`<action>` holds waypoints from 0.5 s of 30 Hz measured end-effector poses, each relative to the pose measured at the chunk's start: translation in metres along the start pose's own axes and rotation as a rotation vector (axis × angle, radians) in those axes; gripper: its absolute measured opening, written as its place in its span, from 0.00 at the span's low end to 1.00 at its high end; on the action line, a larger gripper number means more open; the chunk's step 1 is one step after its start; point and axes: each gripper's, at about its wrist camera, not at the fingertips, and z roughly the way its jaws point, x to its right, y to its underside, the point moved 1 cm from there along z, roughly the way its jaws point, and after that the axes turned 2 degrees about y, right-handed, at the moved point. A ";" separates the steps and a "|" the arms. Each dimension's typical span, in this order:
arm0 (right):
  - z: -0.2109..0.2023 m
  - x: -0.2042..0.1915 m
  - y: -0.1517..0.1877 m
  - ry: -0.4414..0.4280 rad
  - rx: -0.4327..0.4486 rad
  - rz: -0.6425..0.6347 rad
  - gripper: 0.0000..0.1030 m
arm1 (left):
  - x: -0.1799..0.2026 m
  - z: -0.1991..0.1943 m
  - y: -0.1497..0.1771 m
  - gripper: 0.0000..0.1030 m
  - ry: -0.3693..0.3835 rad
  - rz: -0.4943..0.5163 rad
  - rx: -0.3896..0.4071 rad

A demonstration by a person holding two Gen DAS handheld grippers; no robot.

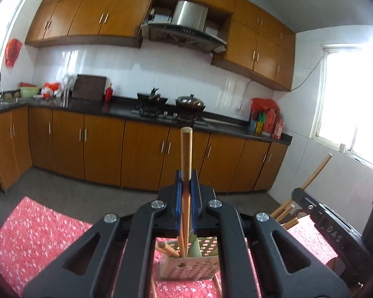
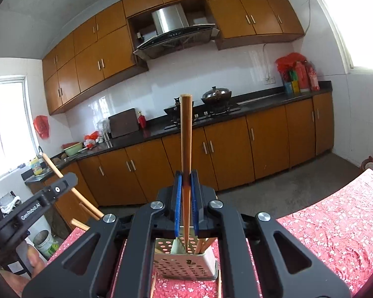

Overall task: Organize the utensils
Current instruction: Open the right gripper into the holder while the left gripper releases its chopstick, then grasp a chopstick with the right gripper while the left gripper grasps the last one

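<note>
My left hand-held gripper [image 1: 187, 186] and right hand-held gripper [image 2: 186, 186] each clamp a chopstick [image 1: 186, 154] above the perforated holder [image 1: 189, 265], lower centre; stove [image 1: 166, 111] beyond.

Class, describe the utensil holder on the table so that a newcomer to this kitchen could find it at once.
Start at the table with the red flowered cloth, opposite the run of orange cabinets. Near its edge stands the utensil holder, a pale upright box with wooden chopsticks sticking out. Its walls, punched with rows of round holes, mark it out.

The holder [image 1: 189, 263] stands on the table [image 1: 37, 228], chopsticks [image 1: 181, 243] in it, counter [image 1: 99, 105] behind.
</note>
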 end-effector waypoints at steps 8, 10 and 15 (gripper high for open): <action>-0.036 0.016 -0.012 0.046 0.062 0.000 0.48 | -0.018 -0.031 -0.005 0.27 -0.018 -0.019 0.030; -0.047 0.022 -0.012 0.068 0.065 0.001 0.49 | -0.026 -0.045 -0.003 0.30 -0.029 -0.020 0.035; -0.058 0.049 0.013 0.158 -0.021 0.006 0.51 | -0.058 -0.079 0.027 0.41 -0.101 -0.026 -0.010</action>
